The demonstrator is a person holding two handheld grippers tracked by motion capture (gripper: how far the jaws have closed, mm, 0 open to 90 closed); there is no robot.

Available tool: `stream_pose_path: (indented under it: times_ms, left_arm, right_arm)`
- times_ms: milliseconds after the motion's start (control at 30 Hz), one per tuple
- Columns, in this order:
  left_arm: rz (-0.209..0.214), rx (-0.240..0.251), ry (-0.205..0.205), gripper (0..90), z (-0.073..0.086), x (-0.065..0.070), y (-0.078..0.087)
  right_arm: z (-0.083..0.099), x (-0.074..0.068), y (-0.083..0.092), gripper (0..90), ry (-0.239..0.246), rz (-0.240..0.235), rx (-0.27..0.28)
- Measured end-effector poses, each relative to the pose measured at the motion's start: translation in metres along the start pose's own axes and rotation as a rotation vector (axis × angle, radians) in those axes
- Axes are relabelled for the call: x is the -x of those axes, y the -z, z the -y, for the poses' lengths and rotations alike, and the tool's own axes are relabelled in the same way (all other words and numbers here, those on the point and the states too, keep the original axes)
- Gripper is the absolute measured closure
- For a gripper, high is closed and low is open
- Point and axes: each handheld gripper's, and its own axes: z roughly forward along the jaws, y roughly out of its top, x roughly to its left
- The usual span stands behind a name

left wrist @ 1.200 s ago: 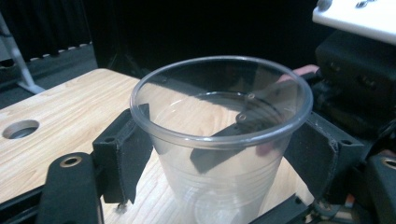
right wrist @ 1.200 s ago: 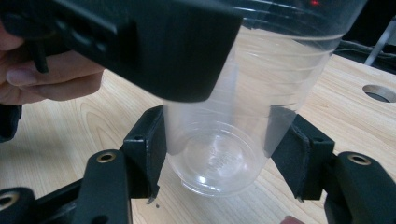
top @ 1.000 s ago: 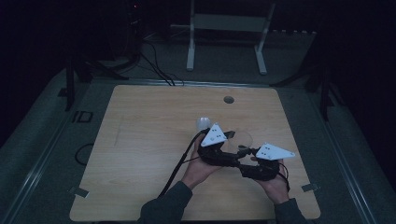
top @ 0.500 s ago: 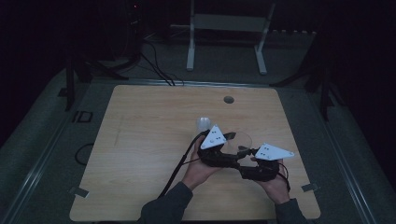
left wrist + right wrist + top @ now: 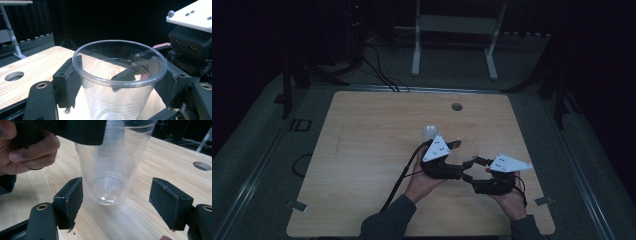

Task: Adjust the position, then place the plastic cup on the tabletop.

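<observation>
Left hand-held gripper (image 5: 117,82) clamps the clear plastic cup (image 5: 119,75) under its rim; right hand-held gripper (image 5: 116,202) has just opened off the base, so next: withdraw it.

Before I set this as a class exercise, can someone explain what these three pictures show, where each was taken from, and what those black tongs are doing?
A person sits at a wooden table and holds a hand-operated tool in each hand. One camera looks down from above; the other two ride on the tools and look along their jaws. The left tongs are clamped around a clear plastic cup just under its rim, holding it above the table. The right tongs have just been opening: their jaws stand wide on either side of the cup's base without touching it. The table has a round hole near its far edge, and something small and pale stands beyond the hands.
</observation>
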Motion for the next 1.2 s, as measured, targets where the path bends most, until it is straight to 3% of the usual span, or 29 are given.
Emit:
stream_pose_path:
  times_ms: [633, 1200]
  left_arm:
    - [-0.023, 0.010, -0.011, 28.0, 0.007, -0.004, 0.007]
    - [0.000, 0.000, -0.021, 28.3, 0.024, -0.006, 0.010]
  right_arm:
    - [0.004, 0.004, 0.006, 26.2, -0.012, 0.011, -0.002]
    - [0.005, 0.006, 0.007, 26.3, -0.010, 0.011, -0.004]
